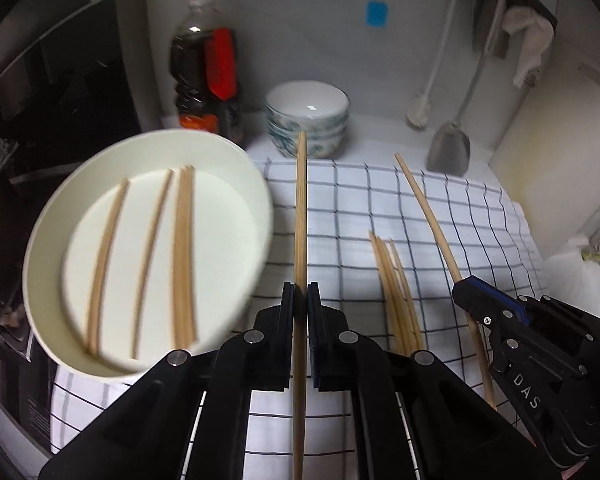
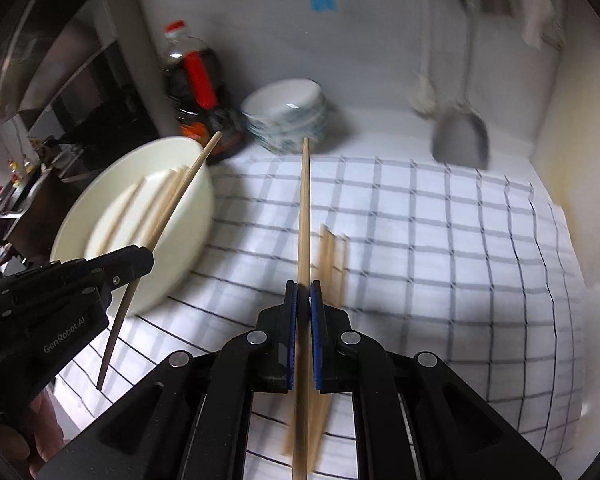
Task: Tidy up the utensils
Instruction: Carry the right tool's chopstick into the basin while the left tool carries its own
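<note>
My left gripper [image 1: 300, 290] is shut on one wooden chopstick [image 1: 301, 208] that points forward, just right of a cream oval dish [image 1: 52, 216] holding several chopsticks [image 1: 182, 252]. My right gripper [image 2: 303, 290] is shut on another chopstick [image 2: 305, 208] above the checked cloth [image 2: 440, 248]. It also shows in the left wrist view [image 1: 466, 286] with its chopstick [image 1: 428, 212]. The left gripper shows in the right wrist view [image 2: 140, 260] beside the dish [image 2: 192, 216]. A loose bundle of chopsticks [image 1: 396, 292] lies on the cloth between the grippers.
A stack of patterned bowls [image 1: 308, 118] and a dark sauce bottle [image 1: 204, 68] stand at the back by the wall. A metal spatula [image 1: 450, 150] and a white brush [image 1: 424, 108] hang at the back right. A pale cutting board [image 1: 548, 168] leans on the right.
</note>
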